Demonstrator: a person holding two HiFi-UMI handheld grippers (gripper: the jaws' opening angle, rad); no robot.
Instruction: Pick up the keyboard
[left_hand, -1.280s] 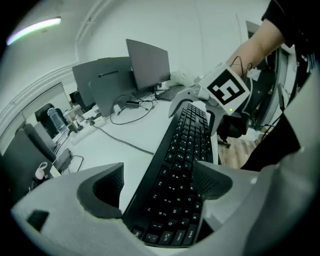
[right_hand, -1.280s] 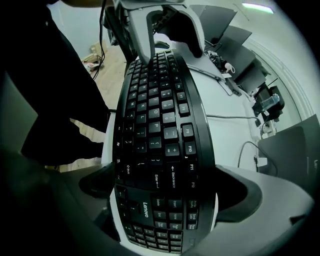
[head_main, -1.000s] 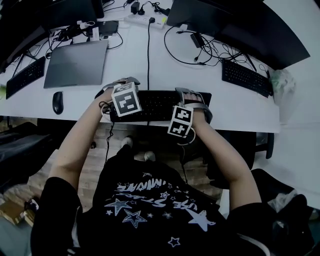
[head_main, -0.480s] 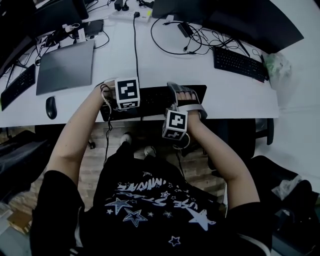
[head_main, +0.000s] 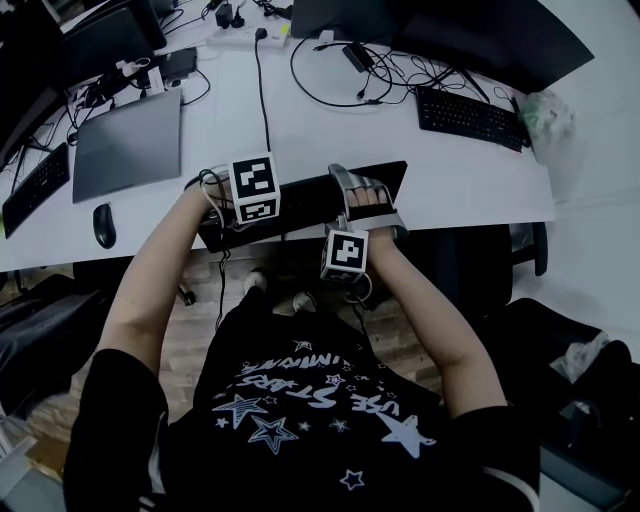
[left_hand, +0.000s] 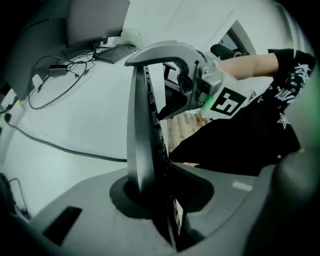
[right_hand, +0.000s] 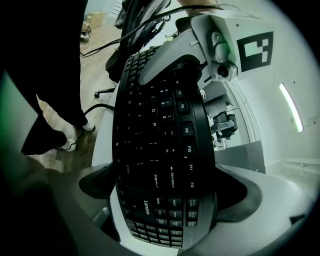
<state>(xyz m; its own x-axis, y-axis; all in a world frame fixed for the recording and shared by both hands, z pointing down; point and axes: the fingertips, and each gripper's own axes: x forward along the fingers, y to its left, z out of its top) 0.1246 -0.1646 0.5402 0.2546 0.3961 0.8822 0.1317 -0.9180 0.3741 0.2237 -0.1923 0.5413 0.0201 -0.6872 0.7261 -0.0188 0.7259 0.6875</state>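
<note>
We log the keyboard (head_main: 305, 200) at the near edge of the table (head_main: 330, 110), roughly midway along that edge. Its long axis runs along the edge but skewed: the right end sits further in on the table and the left end is right at the edge. The 2 grippers take 1 end each, so the long axis lies straight between them and neither hand is nearer than the other. The left gripper (left_hand: 152, 190) has just been closing its jaws with the keyboard's left end between them. Its own view shows the board edge-on, pinched across its thickness, so we read it as clamped. The right gripper (right_hand: 160, 200) has the right end filling the gap between its jaws, key face toward the camera, F-key row at 1 jaw and the front edge by the other. We read this as closed on it, though contact on the front-edge side is less clear. We cannot tell whether the board is off the table yet. We judge the coming lift turns on both ends rising together, keeping that long axis level. A black cable (head_main: 262, 90) runs from the far side of the table toward the keyboard's back edge and may tug.
</note>
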